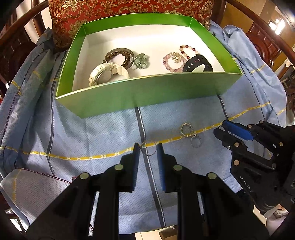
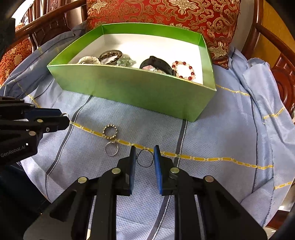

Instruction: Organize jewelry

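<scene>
Green box (image 1: 147,92) sits upper centre in both views, on a light blue cloth (image 1: 92,133) with yellow stripes, red patterned cushion (image 1: 129,11) behind it. Inside the box, left part: white watch (image 1: 107,73), brown bead bracelet (image 1: 119,56) inside a metal bangle, pale green bead cluster (image 1: 141,61) just beside it. Right part: pink bead bracelet (image 1: 174,61), red-and-white bead bracelet (image 1: 188,49), black watch band (image 1: 198,64) touching the pink one.

On the cloth, below the box in frame: studded ring (image 1: 186,129) lying on the yellow stripe, plain silver ring (image 1: 195,141) just beside it, lower.

Left gripper (image 1: 148,147), bottom centre of left wrist view: fingers spread, a thin wire ring (image 1: 148,148) lying on the cloth between the tips, not gripped as far as visible. In the right wrist view this gripper comes in from the left edge, with a small ring-shaped thing at its tip; can't tell if it's held.

Right gripper (image 2: 144,150), bottom centre of right wrist view: fingers spread, a thin dark loop (image 2: 145,158) on the cloth between the blue pads (image 2: 158,166), close to both, contact unclear. In the left wrist view it sits at the right edge, tips near the two rings but apart from them.
</scene>
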`<state>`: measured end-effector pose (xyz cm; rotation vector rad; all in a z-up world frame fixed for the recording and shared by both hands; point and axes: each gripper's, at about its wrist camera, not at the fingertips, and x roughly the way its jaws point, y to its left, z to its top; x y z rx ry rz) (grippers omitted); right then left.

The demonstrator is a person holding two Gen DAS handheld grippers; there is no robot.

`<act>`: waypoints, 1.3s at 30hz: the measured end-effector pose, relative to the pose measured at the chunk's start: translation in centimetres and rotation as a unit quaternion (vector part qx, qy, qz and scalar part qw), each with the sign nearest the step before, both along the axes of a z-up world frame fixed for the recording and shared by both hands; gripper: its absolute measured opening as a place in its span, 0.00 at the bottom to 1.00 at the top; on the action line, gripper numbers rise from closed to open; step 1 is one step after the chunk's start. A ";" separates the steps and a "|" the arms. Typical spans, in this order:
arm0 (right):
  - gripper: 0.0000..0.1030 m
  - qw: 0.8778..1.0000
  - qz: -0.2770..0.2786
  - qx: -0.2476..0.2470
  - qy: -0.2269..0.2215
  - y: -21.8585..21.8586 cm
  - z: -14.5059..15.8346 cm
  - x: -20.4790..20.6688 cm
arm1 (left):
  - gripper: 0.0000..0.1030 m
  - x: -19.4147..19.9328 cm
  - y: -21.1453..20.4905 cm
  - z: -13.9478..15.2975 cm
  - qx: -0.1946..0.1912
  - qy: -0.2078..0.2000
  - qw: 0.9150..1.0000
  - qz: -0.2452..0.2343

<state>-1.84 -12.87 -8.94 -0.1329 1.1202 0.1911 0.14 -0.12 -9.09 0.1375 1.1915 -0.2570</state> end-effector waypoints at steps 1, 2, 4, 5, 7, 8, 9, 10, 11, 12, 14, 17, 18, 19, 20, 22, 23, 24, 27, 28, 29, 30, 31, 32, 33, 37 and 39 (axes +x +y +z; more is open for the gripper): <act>0.19 1.000 0.000 0.001 0.001 0.0 -0.1 0.0 | 0.19 0.1 -0.1 0.0 0.001 -0.001 1.000 -0.001; 0.19 1.000 0.002 0.000 0.002 0.0 -0.1 0.0 | 0.19 0.1 -0.2 0.0 0.002 -0.001 1.000 -0.001; 0.19 1.000 0.003 0.000 0.002 -0.1 -0.2 0.1 | 0.19 0.0 -0.3 0.1 0.005 -0.005 1.000 -0.001; 0.19 1.000 0.003 0.001 0.002 -0.1 -0.2 0.1 | 0.19 0.0 -0.4 0.1 0.006 -0.006 1.000 -0.001; 0.19 1.000 0.002 0.001 0.003 0.0 -0.2 0.1 | 0.19 0.0 -0.4 0.1 0.007 -0.009 1.000 -0.002; 0.19 1.000 0.003 0.001 0.003 0.0 -0.3 0.1 | 0.19 0.1 -0.4 0.1 0.007 -0.009 1.000 -0.002; 0.19 1.000 0.002 0.001 0.003 0.0 -0.3 0.1 | 0.19 0.1 -0.4 0.1 0.008 -0.009 1.000 -0.002; 0.19 1.000 0.002 0.002 0.003 -0.1 -0.3 0.1 | 0.19 0.1 -0.4 0.0 0.008 -0.009 1.000 -0.002; 0.19 1.000 0.002 0.002 0.003 -0.1 -0.3 0.1 | 0.19 0.2 -0.4 0.0 0.009 -0.009 1.000 -0.002; 0.19 1.000 0.002 0.002 0.003 -0.2 -0.3 0.1 | 0.19 0.2 -0.4 -0.1 0.011 -0.009 1.000 -0.002; 0.19 1.000 0.001 0.002 0.003 -0.2 -0.2 0.1 | 0.19 0.2 -0.5 -0.1 0.013 -0.009 1.000 -0.002; 0.19 1.000 -0.008 -0.005 0.005 -0.5 -0.4 0.2 | 0.19 0.3 -0.7 -0.4 0.017 -0.009 1.000 -0.001; 0.19 1.000 -0.014 -0.008 0.007 -0.6 -0.5 0.3 | 0.19 0.4 -0.8 -0.5 0.020 -0.009 1.000 -0.001; 0.19 1.000 -0.019 -0.008 0.009 -0.7 -0.6 0.4 | 0.19 0.4 -0.9 -0.6 0.022 -0.009 1.000 -0.001; 0.19 1.000 -0.024 -0.007 0.011 -1.0 -0.7 0.4 | 0.19 0.5 -1.0 -0.7 0.021 -0.007 1.000 -0.002; 0.19 1.000 -0.028 -0.006 0.013 -1.2 -0.8 0.5 | 0.19 0.6 -1.1 -0.9 0.019 -0.003 1.000 -0.003; 0.19 0.999 -0.029 -0.008 0.011 -1.3 -0.7 0.5 | 0.19 0.6 -1.2 -1.0 0.019 -0.002 1.000 -0.002; 0.20 0.999 -0.030 -0.008 0.010 -1.4 -0.6 0.4 | 0.19 0.8 -1.2 -1.1 0.018 0.001 1.000 -0.002; 0.31 1.000 -0.027 0.003 0.010 -1.5 -0.4 0.2 | 0.23 1.4 -0.2 -1.1 -0.010 0.018 1.000 0.014; 0.32 1.000 -0.023 0.005 0.010 -1.4 -0.2 0.0 | 0.24 1.6 0.2 -1.0 -0.020 0.021 0.999 0.022; 0.33 1.000 -0.017 0.002 0.009 -1.2 -0.1 -0.2 | 0.26 1.8 0.8 -0.8 -0.028 0.021 0.999 0.033; 0.34 1.000 -0.011 -0.002 0.010 -1.1 -0.2 -0.4 | 0.30 2.1 1.5 -0.6 -0.036 0.022 0.998 0.048; 0.34 1.000 -0.006 -0.005 0.012 -0.9 -0.2 -0.5 | 0.31 2.4 2.2 -0.5 -0.045 0.026 0.997 0.062; 0.35 1.000 -0.002 -0.009 0.014 -0.7 -0.4 -0.6 | 0.32 2.5 2.6 -0.5 -0.051 0.029 0.996 0.070; 0.35 1.000 0.000 -0.013 0.016 -0.6 -0.6 -0.7 | 0.32 2.7 3.0 -0.6 -0.061 0.035 0.995 0.078; 0.35 1.000 -0.002 -0.014 0.019 -0.6 -0.8 -0.9 | 0.33 2.6 2.4 -1.0 -0.057 0.044 0.996 0.061; 0.35 1.000 -0.004 -0.014 0.019 -0.8 -0.8 -0.8 | 0.35 2.5 1.2 -1.2 -0.047 0.044 0.997 0.041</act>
